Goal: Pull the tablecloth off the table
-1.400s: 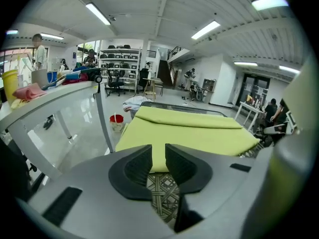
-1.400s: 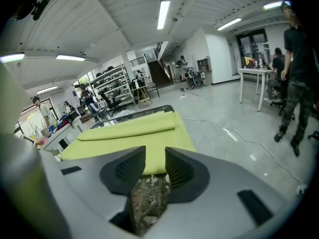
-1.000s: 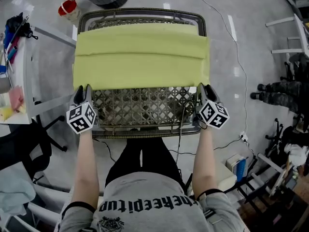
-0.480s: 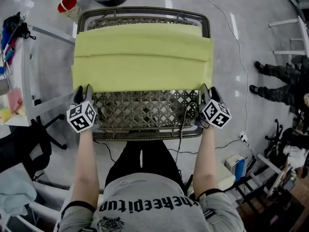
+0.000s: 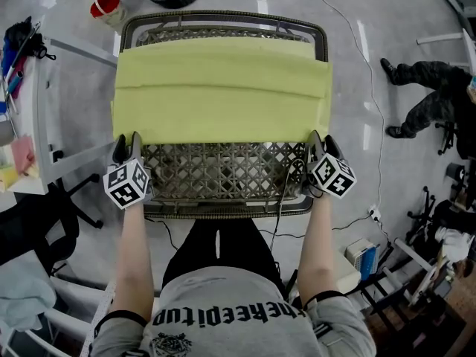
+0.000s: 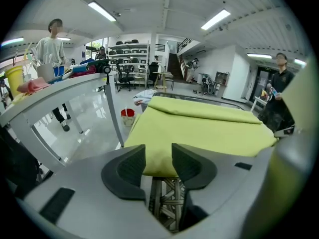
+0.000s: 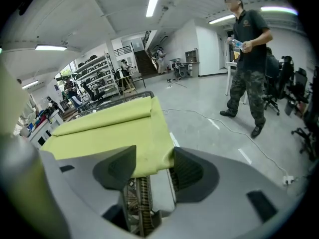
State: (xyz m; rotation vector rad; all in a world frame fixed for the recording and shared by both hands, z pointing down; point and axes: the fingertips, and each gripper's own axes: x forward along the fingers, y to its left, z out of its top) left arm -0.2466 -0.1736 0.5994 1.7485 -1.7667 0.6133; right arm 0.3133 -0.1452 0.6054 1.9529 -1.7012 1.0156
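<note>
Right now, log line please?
cloth covers table's far part | left gripper jaws just opened, cloth corner between | right gripper same

Arms reach forward; left gripper [image 5: 127, 140] and right gripper [image 5: 321, 141] jaws just opened, tablecloth [image 5: 223, 88] between them.

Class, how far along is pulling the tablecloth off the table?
Done: the near lattice of the table lies bare. In hand: the left gripper and right gripper have just been opening, a tablecloth corner loose between each one's jaws. Left: the tablecloth covers the far part.
</note>
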